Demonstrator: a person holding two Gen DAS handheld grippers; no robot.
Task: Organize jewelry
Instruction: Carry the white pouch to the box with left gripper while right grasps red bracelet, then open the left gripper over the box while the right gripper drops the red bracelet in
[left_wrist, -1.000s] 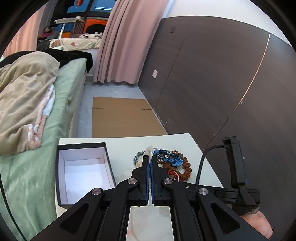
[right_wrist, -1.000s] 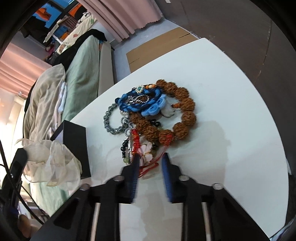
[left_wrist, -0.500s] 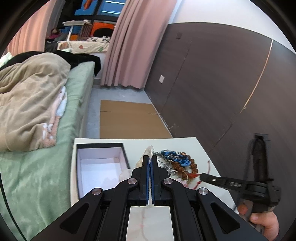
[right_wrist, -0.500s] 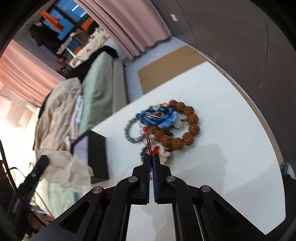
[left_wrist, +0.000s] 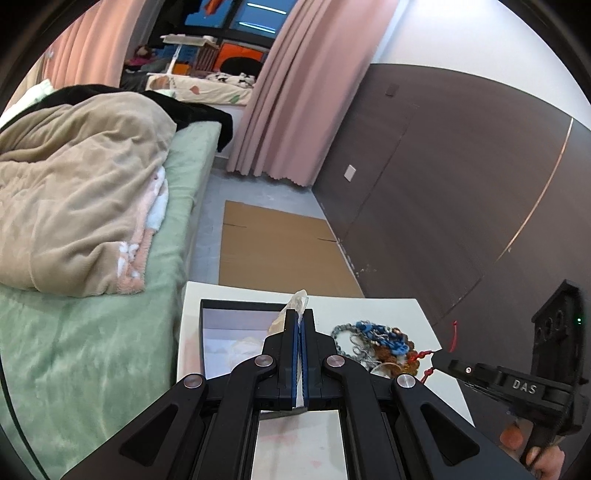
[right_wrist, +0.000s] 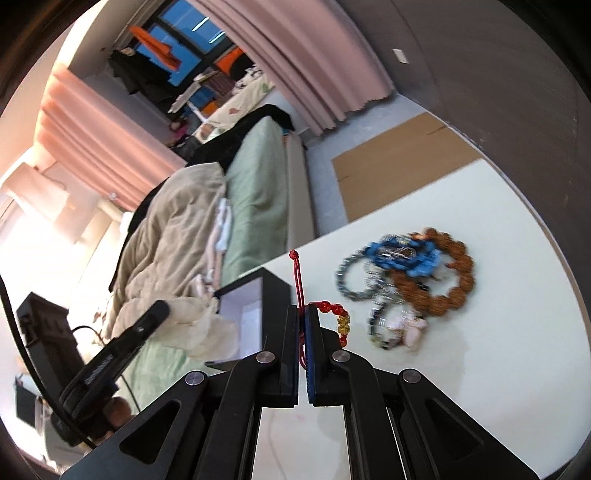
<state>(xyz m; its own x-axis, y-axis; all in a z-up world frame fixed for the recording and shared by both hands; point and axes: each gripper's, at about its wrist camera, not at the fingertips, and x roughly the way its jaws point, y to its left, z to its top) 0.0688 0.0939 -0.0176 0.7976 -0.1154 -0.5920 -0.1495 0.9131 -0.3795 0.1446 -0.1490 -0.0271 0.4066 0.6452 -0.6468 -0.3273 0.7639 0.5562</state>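
Observation:
My left gripper (left_wrist: 300, 318) is shut on a sheer cream pouch (left_wrist: 296, 300), which hangs over the right side of an open black box with a white inside (left_wrist: 225, 334). My right gripper (right_wrist: 302, 311) is shut on a red cord bracelet (right_wrist: 297, 275) whose red and yellow beads (right_wrist: 342, 320) dangle to the right of the jaws, above the table. The rest of the jewelry pile (right_wrist: 406, 271) lies on the white table (right_wrist: 480, 369): brown beads, a blue piece, grey and silver chains. In the left wrist view the right gripper (left_wrist: 437, 359) hovers beside the pile (left_wrist: 373, 339).
A bed with a green sheet and a beige blanket (left_wrist: 74, 206) runs along the table's left side. Flat cardboard (left_wrist: 277, 251) lies on the floor beyond the table. A dark panelled wall (left_wrist: 461, 184) stands close on the right. A person's hand (left_wrist: 543, 459) holds the right gripper's handle.
The right gripper shut on the red cord at the pile's near edge and rose with it, clear of the pile. The left gripper shifted left with the pouch, from the table to over the box.

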